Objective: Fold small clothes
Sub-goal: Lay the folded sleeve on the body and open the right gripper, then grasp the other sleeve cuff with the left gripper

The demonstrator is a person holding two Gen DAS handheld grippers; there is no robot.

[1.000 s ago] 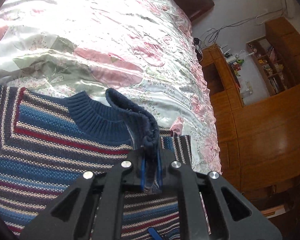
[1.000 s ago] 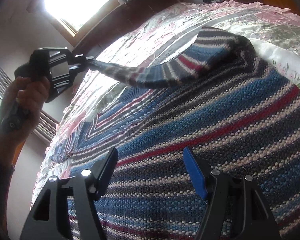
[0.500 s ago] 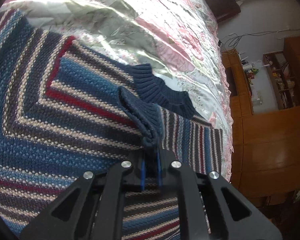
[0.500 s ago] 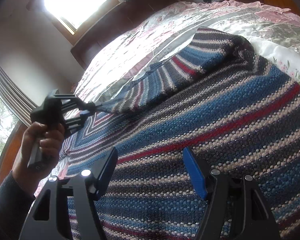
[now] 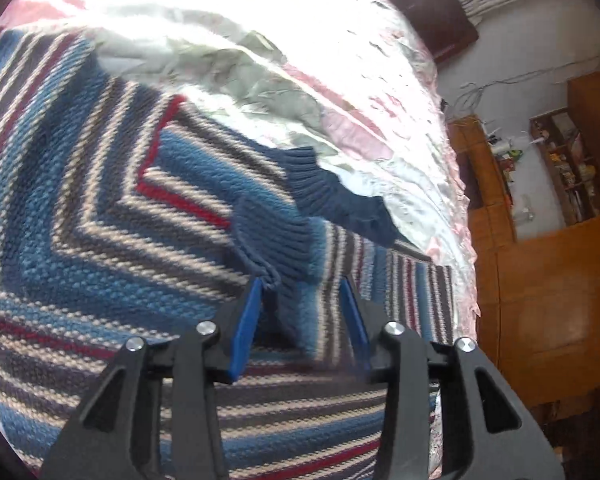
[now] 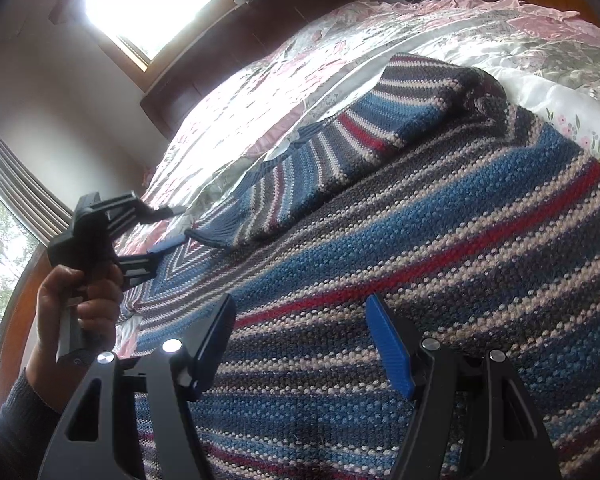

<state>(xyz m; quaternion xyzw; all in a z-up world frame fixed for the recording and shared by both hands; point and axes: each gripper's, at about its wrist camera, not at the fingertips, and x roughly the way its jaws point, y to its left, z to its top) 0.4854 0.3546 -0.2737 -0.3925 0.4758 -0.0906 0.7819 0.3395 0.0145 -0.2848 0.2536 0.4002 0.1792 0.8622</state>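
Across the floral bedspread (image 6: 520, 36) a striped sweater (image 6: 440, 248) is lying flat, its sleeve (image 6: 340, 148) folded inward over the body so the ribbed cuff (image 5: 276, 236) is resting near the collar (image 5: 332, 196), presumably to narrow the garment for folding; the left gripper (image 5: 300, 304) is standing with jaws spread wide, the cuff lying loose between them and grasped by nothing; the right gripper (image 6: 304, 344) is hovering over the sweater's body, jaws apart and holding nothing.
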